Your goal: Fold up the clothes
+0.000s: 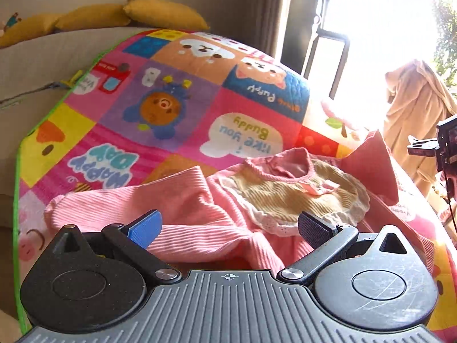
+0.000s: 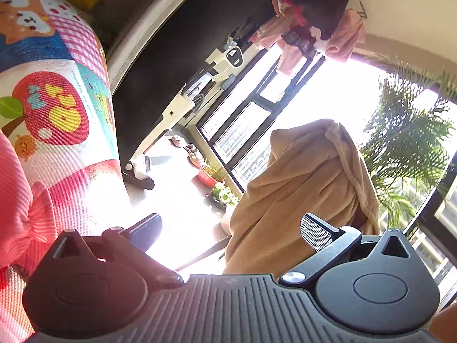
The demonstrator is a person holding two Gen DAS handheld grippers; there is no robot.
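The pink ribbed baby garment [image 1: 182, 208] lies rumpled on the cartoon-print play mat [image 1: 160, 105], directly ahead of the left tongs [image 1: 228, 230] and partly under their tips. Its tan corduroy bib panel [image 1: 297, 194] with white lace trim sits just beyond the right finger, one sleeve [image 1: 94, 208] trails off beyond the left finger, and a darker pink flap [image 1: 371, 163] stands up further ahead to the right. The left tongs are spread wide with nothing between the blue pad and the black pad.

The right tongs [image 2: 231, 230] are likewise apart and hold nothing; they point off the mat's edge toward the bright window [image 2: 328, 97] and a tan blanket [image 2: 308, 191] draped ahead of them. A pink ruffled cuff [image 2: 40, 214] of the garment shows far to their left.

As for progress, the garment shows no tidy fold: the sleeve is splayed, the body bunched, creases running every way. Judged from that, flattening and folding remain to be done, though whether this heap is a first or a later item cannot be told.
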